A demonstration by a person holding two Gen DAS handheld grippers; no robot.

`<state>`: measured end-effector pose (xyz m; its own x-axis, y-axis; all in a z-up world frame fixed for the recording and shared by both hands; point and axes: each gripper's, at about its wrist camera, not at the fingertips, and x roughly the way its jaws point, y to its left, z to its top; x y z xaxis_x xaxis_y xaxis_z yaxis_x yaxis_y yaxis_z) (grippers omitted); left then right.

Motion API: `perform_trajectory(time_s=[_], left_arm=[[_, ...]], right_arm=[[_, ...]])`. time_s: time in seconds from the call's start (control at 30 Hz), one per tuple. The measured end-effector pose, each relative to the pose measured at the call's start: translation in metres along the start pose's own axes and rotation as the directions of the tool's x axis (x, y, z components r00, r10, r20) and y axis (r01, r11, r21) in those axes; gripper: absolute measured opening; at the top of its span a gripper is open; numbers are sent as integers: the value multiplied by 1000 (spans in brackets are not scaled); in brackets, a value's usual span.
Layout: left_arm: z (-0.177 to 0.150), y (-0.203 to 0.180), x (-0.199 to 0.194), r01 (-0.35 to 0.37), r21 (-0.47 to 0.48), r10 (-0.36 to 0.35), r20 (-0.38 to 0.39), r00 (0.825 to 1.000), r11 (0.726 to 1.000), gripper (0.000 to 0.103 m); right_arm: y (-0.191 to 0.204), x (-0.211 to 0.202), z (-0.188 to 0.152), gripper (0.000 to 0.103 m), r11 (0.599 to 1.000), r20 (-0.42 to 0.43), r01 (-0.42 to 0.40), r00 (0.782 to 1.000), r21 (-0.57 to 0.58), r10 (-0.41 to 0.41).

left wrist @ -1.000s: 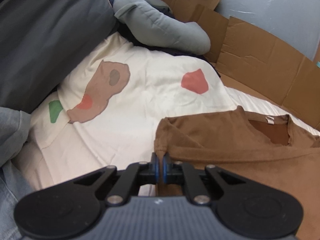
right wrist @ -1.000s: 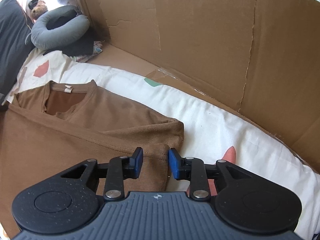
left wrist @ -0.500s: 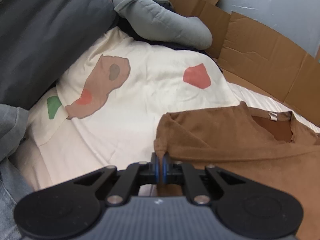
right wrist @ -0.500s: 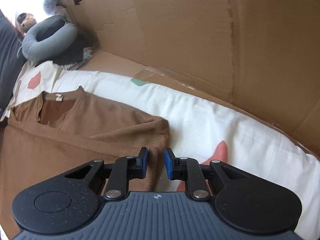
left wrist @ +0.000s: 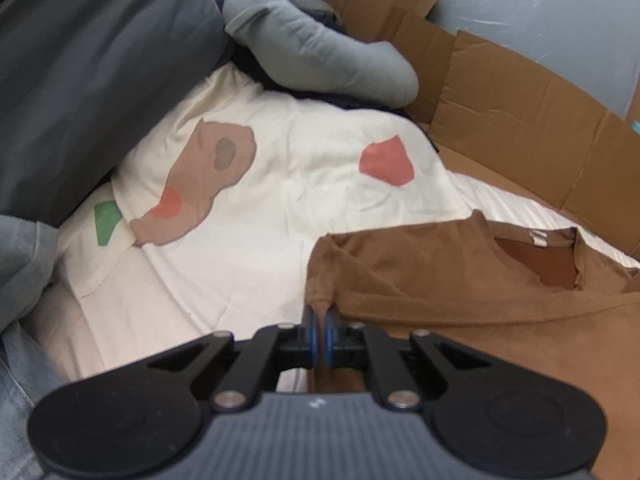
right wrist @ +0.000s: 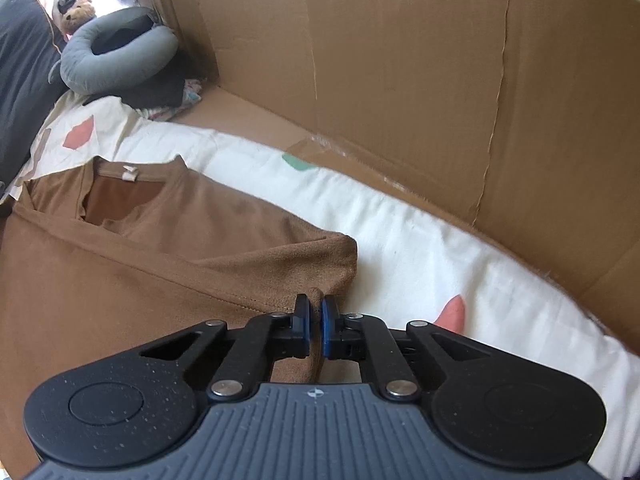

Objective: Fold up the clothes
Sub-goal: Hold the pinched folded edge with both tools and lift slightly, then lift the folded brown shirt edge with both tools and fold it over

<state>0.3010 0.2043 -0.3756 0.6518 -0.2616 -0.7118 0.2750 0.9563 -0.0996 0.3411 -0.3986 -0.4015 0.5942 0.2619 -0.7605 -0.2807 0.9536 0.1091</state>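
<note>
The brown shirt [right wrist: 168, 264] lies flat, collar pointing away from both grippers.

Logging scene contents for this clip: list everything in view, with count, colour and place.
shirt: one, brown, flat on the bedsheet, collar away from the cameras.
bedsheet: one, white with red, tan and green patches, under the shirt.
cardboard: brown sheets, along the far edge.
neck pillow: one, grey, far end.
dark pillow: one, dark grey, beside the sheet.
stuffed toy: one, brown, far corner.
left gripper: black, blue pads, shut on the shirt's edge.
right gripper: black, blue pads, shut on the shirt's edge.
</note>
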Motion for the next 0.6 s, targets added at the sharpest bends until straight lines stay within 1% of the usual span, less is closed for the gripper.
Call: perform_trajectory(time_s=[0.3, 0.47, 0.6], left_arm=[[9, -7, -33, 8, -1, -8, 74, 997, 1000, 4], [18, -9, -56, -3, -26, 6, 140, 990, 1000, 4], [31, -11, -70, -9, -26, 14, 184, 983, 1000, 4]], right_arm=[[11, -46, 8, 4, 999, 89, 36, 995, -33, -33], [15, -67, 15, 3, 998, 141, 60, 989, -35, -54], [16, -80, 21, 3, 995, 182, 90, 980, -29, -84]])
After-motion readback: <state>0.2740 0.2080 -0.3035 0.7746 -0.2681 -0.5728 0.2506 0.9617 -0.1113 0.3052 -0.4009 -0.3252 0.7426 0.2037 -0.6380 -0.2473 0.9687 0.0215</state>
